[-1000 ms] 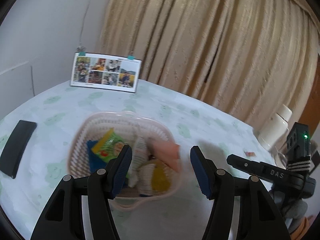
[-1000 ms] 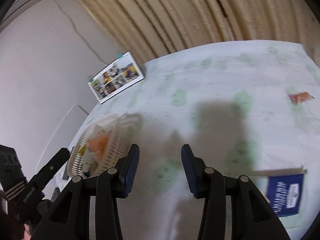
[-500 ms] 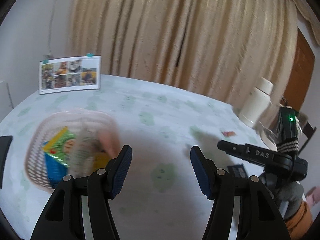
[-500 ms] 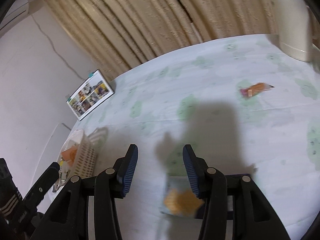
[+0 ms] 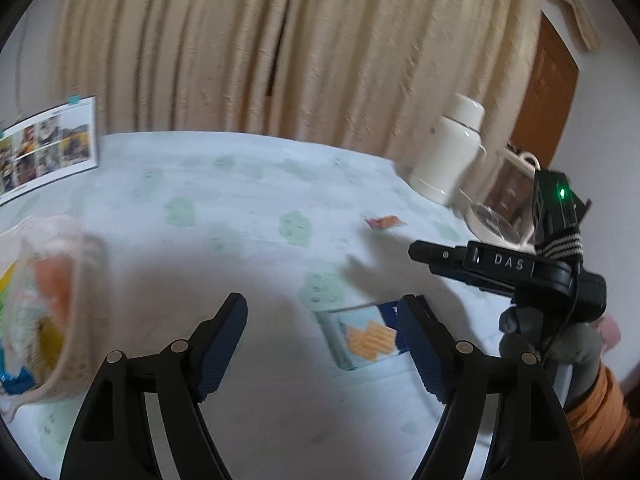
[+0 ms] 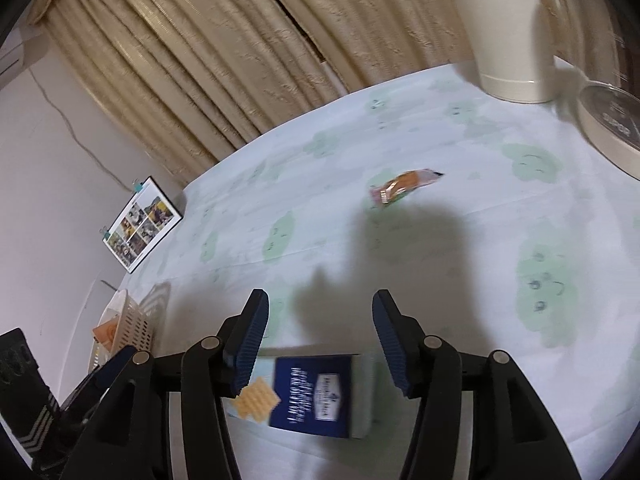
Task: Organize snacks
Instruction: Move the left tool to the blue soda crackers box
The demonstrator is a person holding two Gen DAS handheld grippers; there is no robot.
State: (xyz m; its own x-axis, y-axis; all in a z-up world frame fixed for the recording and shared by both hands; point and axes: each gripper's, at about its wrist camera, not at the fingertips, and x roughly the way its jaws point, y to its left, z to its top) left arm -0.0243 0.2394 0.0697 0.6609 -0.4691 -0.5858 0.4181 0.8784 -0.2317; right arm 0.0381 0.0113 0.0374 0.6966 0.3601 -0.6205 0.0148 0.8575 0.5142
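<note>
A blue and pale wafer box (image 6: 312, 394) lies flat on the tablecloth, below and between the open fingers of my right gripper (image 6: 320, 336), which hovers above it. The same box (image 5: 362, 334) shows in the left wrist view beside the right finger of my open, empty left gripper (image 5: 322, 340). A small orange snack packet (image 6: 404, 190) lies farther out on the cloth, and is the orange packet (image 5: 384, 222) in the left wrist view. The pink basket (image 5: 76, 292) holding several snacks sits at the left edge, blurred; the basket (image 6: 130, 326) also shows in the right wrist view.
A white thermos jug (image 6: 506, 28) and a round glass-lidded pot (image 6: 612, 120) stand at the table's far right. A photo calendar (image 6: 142, 224) leans on the wall at the left. Beige curtains hang behind the round table. A gloved hand (image 5: 560, 344) holds the right gripper's body.
Both grippers swung right, away from the basket. The wafer box has come under the right gripper's fingers, and the basket slid to the left edge of the left view.
</note>
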